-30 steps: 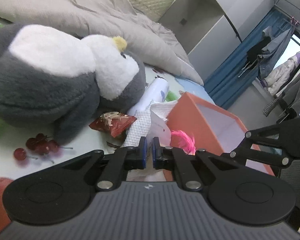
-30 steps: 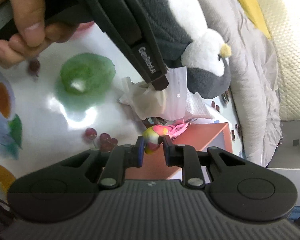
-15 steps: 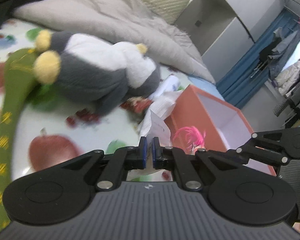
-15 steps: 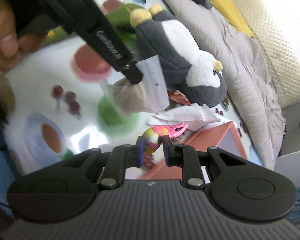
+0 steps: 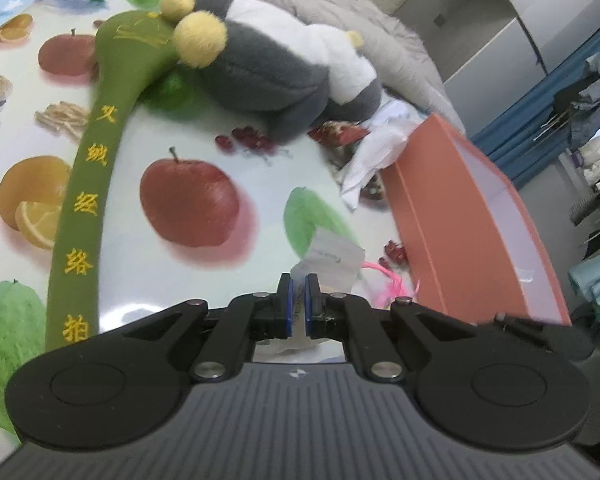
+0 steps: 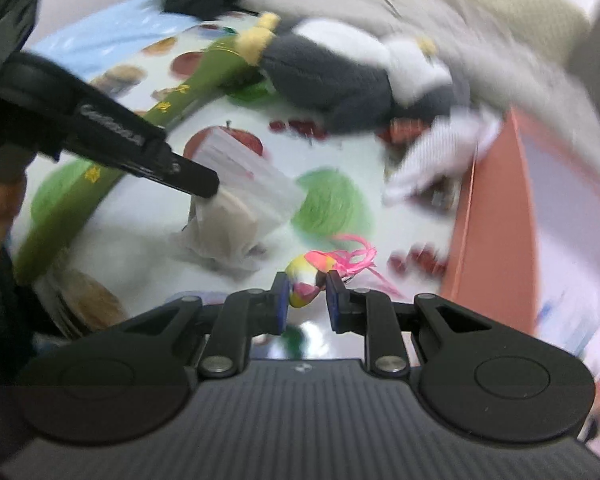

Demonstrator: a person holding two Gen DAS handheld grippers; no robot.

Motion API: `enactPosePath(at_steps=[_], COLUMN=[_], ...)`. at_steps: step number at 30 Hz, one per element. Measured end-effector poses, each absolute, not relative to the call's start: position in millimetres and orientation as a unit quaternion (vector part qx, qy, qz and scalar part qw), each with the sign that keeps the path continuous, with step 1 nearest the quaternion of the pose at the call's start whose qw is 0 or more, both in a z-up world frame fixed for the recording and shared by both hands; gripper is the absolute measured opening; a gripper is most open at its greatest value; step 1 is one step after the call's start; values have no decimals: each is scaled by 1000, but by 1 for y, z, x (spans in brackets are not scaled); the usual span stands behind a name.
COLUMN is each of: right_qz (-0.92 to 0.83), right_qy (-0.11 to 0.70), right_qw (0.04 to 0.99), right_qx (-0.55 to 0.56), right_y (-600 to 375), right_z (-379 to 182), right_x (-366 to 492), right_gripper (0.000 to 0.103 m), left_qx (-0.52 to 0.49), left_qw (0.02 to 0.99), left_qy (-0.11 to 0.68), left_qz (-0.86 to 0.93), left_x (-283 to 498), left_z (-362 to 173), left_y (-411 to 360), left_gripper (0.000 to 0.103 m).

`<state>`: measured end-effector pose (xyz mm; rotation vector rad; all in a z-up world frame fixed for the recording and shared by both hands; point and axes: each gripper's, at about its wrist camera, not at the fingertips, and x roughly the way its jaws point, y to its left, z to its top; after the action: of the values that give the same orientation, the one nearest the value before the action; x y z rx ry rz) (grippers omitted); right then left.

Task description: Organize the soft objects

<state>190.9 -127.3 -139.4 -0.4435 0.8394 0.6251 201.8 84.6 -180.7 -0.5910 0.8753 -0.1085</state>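
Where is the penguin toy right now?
The penguin plush lies at the far side of the fruit-print table in both wrist views, its yellow feet resting on the green embroidered band, with the orange box off to its right.

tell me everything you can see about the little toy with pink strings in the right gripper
The small soft toy has a rounded body in yellow, pink and pale green patches, with thin bright pink strings trailing from its top toward the orange box. It looks squashy. The right gripper is shut on it, blue pads pressing its sides, holding it above the fruit-print tablecloth. Its underside is hidden.
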Motion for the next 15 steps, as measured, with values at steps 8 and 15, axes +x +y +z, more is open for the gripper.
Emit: enactPosePath(at_steps=[8,15], right_qz=[234,199], right_qy=[433,453], right_qw=[867,869], right_qx=[-83,-17], right_y=[-156,-166], right_z=[-160,-166], right_x=[195,196], right_gripper=[24,35], left_qx=[-287,-272], left_qw=[868,870], left_qy=[403,411], left_qz=[-33,-22], left_x=[207,209], left_z=[-191,-200], left_y=[88,79], left_gripper=[12,48])
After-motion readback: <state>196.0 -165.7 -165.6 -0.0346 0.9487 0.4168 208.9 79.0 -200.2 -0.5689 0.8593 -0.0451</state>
